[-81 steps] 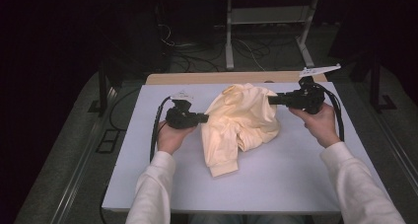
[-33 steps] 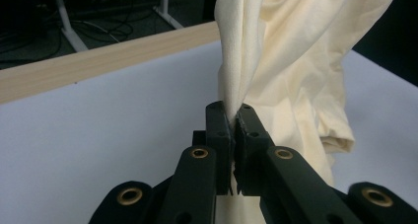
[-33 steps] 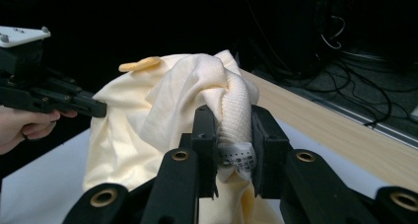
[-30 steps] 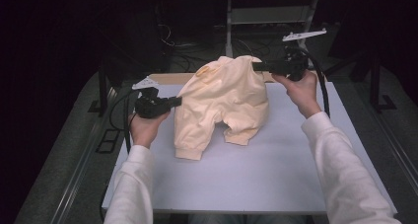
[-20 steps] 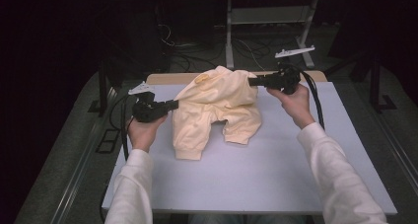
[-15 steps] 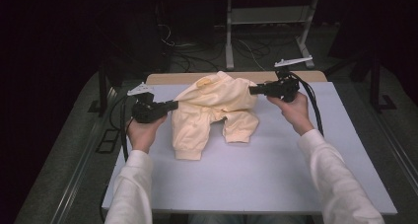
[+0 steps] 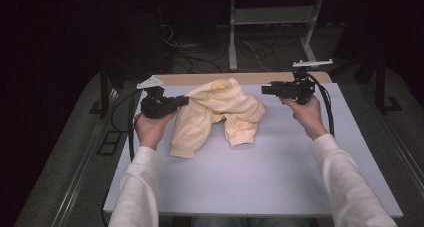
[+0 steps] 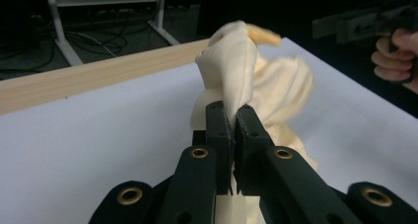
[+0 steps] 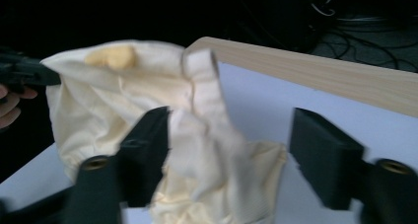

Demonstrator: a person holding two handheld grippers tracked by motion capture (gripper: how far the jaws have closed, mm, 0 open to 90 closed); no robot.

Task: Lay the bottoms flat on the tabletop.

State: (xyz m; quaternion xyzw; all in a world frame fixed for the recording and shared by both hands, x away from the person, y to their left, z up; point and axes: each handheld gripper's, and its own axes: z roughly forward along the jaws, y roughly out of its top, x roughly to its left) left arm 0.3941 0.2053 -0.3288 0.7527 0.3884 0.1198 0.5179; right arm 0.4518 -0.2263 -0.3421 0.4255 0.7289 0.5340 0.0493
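A pair of small pale yellow pants (image 7: 215, 112) lies crumpled on the white table (image 7: 250, 182), legs toward the person. My left gripper (image 7: 185, 100) is shut on one side of the waistband; in the left gripper view the cloth (image 8: 244, 61) rises in a fold out of the closed jaws of this gripper (image 8: 232, 120). My right gripper (image 7: 265, 90) hovers just right of the pants, open and apart from them. In the right gripper view its wide-apart jaws frame the pants (image 9: 123, 100), and nothing is held by the gripper (image 9: 231, 123).
A wooden strip (image 7: 260, 78) runs along the table's far edge. Behind it on the dark floor stand a white metal frame (image 7: 232, 37) and loose cables (image 7: 180, 42). The white surface extends bare toward the person.
Both grippers lowered the spread pants onto the table. The right gripper then let go of the waistband and drew back to the right; the cloth slumped. The left grip is unchanged.
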